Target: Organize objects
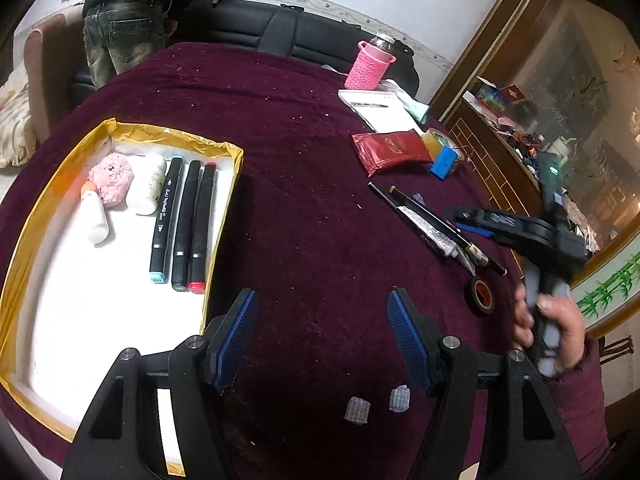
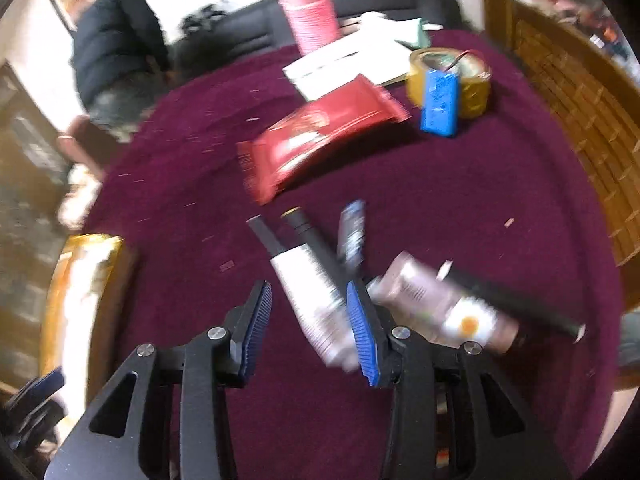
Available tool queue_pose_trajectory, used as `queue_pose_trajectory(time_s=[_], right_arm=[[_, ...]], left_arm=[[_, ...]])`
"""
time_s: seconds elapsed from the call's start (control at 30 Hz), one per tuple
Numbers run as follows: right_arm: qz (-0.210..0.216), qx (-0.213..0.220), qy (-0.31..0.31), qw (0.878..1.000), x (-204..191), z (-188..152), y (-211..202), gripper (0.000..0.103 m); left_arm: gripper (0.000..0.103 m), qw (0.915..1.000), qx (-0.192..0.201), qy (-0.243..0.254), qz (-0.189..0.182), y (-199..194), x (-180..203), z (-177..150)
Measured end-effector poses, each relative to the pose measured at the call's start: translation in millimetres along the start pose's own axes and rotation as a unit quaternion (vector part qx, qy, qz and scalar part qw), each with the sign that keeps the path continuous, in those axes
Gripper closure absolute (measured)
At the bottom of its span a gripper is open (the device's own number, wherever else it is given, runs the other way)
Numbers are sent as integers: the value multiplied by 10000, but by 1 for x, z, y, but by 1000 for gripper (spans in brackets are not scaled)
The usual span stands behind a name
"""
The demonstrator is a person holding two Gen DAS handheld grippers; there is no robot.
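Dark maroon velvet-covered round table [image 1: 304, 128], far rim against a black leather sofa [image 1: 256, 26], right rim close to a carved wooden cabinet [image 1: 496, 160]; wide bare cloth across the middle and front gives free room. Gold-edged shallow box with white lining [image 1: 52, 280] sits at the left rim, its front half bare; inside, side by side: three black marker pens [image 1: 182, 224], white bottle [image 1: 147, 186], pink fluffy toy [image 1: 112, 178], small white tube with orange cap [image 1: 94, 216]. Marker print too small to read. Right side cluttered: red foil packet [image 1: 390, 150], gold script unreadable; yellow tape roll [image 1: 440, 142] with blue block [image 1: 444, 162] leaning on it; loose black pens and tubes [image 1: 432, 228]; labels blurred. Left gripper [image 1: 322, 334] over bare cloth just right of the box, jaws well apart, nothing between. Right gripper [image 2: 308, 330] jaws part-way apart, white-and-black tube [image 2: 310, 300] lying between them, right pad [image 2: 362, 332] at its edge; contact not clear
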State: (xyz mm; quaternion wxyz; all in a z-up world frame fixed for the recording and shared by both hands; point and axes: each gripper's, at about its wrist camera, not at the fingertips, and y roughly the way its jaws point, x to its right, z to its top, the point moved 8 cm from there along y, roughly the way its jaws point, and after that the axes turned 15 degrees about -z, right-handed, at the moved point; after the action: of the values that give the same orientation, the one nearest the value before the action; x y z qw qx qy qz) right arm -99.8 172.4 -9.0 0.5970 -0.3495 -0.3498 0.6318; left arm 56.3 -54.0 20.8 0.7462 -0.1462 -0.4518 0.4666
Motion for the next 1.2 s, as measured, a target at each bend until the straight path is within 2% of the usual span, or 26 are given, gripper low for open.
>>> queue_pose_trajectory(time_s=[0.07, 0.13, 0.27, 0.3, 0.5, 0.6, 0.67, 0.73, 0.87, 1.0, 1.07, 1.2], right_arm=[[-69, -152, 21, 9999, -1, 5, 17, 66], [168, -397, 34, 9991, -6, 2, 26, 63], [1499, -740, -344, 9853, -51, -21, 13, 63], [1617, -692, -413, 9835, -57, -24, 7, 63], [976, -229, -150, 9949, -40, -18, -3, 63], [1044, 109, 124, 9944, -36, -19, -15, 63], [1098, 501, 384, 9919, -32, -16, -23, 62], [1024, 752, 493, 9907, -30, -14, -26, 61], [1140, 932, 679, 9868, -35, -6, -31, 61], [1132, 1336, 690, 9821, -38, 7, -46, 60], [1087, 1545, 681, 9796, -37, 11, -52, 60], [1026, 1639, 779, 9780, -25, 11, -46, 59]], left_arm=[[42, 10000, -11, -25, 11, 0, -3, -1], [42, 10000, -25, -32, 32, 1, -5, 0], [42, 9999, -51, -103, 54, 4, -12, -1], [42, 9999, -71, -140, 40, 5, -14, -1], [42, 9997, -145, -204, -45, 11, -16, -5], [42, 9998, -51, -177, 24, 7, -17, -5], [42, 9998, -38, -167, 71, 2, -16, -6], [42, 9999, 20, -141, 93, -8, -13, -8], [42, 9987, 334, 30, 394, -38, -15, -1], [42, 9956, 643, -96, 677, -61, -25, 6], [42, 9945, 684, -156, 781, -65, -29, 7], [42, 9935, 637, -228, 913, -65, -34, 4]])
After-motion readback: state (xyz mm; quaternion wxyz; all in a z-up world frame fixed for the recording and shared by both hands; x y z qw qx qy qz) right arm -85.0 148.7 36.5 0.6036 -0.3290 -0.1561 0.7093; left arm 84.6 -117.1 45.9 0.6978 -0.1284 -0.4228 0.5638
